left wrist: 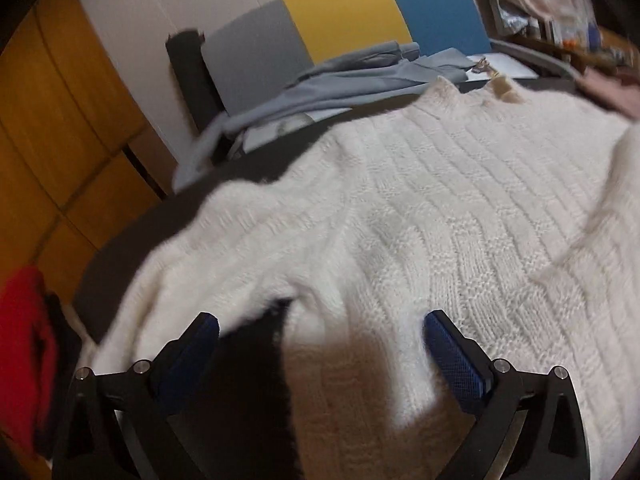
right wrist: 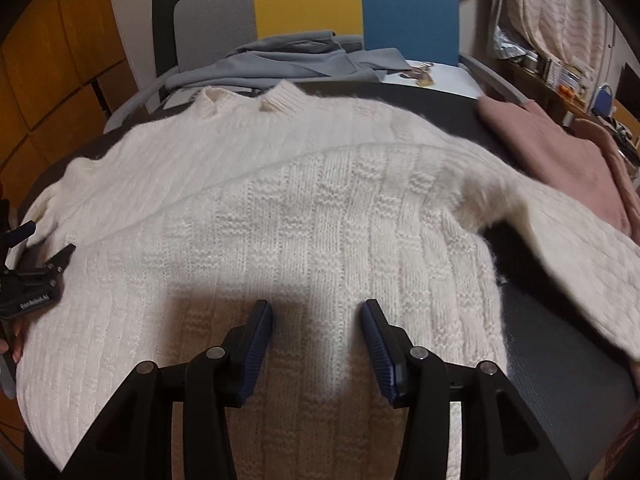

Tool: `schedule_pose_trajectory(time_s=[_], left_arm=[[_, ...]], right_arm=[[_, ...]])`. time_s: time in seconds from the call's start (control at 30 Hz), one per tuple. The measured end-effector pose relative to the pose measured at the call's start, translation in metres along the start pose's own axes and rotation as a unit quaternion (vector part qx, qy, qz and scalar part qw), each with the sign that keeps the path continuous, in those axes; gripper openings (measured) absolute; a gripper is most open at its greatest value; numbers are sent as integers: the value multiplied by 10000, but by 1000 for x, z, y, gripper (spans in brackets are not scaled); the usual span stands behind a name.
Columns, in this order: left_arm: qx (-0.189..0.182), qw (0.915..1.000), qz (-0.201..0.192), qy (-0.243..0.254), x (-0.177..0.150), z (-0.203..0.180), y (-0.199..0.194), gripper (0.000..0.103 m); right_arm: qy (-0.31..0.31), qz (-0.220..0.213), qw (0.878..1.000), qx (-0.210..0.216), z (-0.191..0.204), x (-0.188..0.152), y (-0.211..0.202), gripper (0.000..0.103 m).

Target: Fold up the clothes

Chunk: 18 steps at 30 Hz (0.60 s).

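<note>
Sweater point(right wrist: 304, 208) — one, flat | tools — two, both agape

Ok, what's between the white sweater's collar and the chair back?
A crumpled grey garment lies between the white sweater collar and the chair back, clearest in the right wrist view.

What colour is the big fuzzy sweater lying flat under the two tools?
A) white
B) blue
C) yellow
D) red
A: the knitted sweater spread on the dark table is creamy white, under the open right tool and the open left tool.
</note>
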<state>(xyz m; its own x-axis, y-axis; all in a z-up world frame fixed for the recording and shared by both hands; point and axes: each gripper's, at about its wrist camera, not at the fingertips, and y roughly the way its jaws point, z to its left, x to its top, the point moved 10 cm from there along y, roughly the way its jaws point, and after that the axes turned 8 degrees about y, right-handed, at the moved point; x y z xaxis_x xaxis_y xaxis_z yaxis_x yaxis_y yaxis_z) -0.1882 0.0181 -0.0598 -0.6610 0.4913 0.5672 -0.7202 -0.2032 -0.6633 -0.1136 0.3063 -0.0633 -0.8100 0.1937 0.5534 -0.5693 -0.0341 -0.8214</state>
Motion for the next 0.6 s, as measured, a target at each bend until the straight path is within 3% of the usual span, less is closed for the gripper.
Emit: schedule_pose_trajectory(time_s=[0.1, 0.23, 0.33, 0.4, 0.47, 0.6], left_arm=[[146, 9997, -25, 194, 1, -2, -1, 103], [156, 9992, 22, 364, -6, -15, -26, 101], [-165, 9973, -431, 563, -7, -26, -66, 100], [-661, 9928, -669, 742, -10, -51, -93, 100], [-1080, 9861, -726, 1037, -18, -79, -108, 100], [-1115, 9857, -794, 979, -25, -91, -117, 96]], right_arm=[[35, 77, 10000, -23, 5, 1, 1, 50], [146, 419, 9981, 437, 8, -20, -24, 50], [1291, -60, 9893, 680, -49, -31, -63, 48], [2205, -424, 9717, 728, -99, -40, -89, 48], [3211, -695, 9430, 530, -163, -56, -108, 48], [4456, -1026, 8891, 216, -255, -77, -131, 48]])
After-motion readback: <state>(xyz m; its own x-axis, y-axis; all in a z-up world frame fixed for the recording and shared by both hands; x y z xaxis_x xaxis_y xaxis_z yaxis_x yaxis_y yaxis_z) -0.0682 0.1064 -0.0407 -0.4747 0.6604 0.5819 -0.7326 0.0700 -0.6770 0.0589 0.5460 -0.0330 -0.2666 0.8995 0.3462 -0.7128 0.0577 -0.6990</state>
